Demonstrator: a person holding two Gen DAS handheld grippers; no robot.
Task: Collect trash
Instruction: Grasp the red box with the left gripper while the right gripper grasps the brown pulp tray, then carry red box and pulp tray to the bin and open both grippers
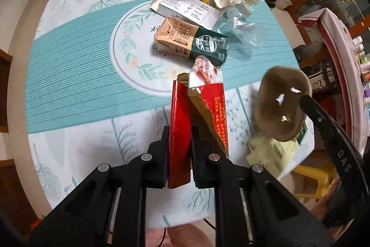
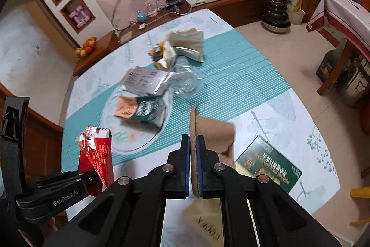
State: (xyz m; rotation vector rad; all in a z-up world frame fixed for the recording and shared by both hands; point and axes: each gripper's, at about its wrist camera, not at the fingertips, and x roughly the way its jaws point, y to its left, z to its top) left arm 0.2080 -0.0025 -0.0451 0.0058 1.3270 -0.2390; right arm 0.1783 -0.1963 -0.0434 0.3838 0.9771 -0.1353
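Red carton (image 1: 179, 142): clamped in the left gripper (image 1: 179, 149), long axis running straight out from the jaws, clear above the desk (image 1: 69, 75). Brown pulp lid (image 2: 208, 131): pinched edge-on in the right gripper (image 2: 196, 154). Remaining litter, ahead at desk centre: green-tan carton (image 1: 189, 41), white box (image 1: 187, 6), crushed bottle (image 1: 245, 29); green packet (image 2: 268, 163) nearest the right hand. No bin visible.

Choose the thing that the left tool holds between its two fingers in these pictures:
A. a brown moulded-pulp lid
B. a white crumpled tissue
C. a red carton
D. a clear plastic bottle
C: in the left wrist view the left tool is shut on the red carton, while the brown pulp lid sits in the right tool.
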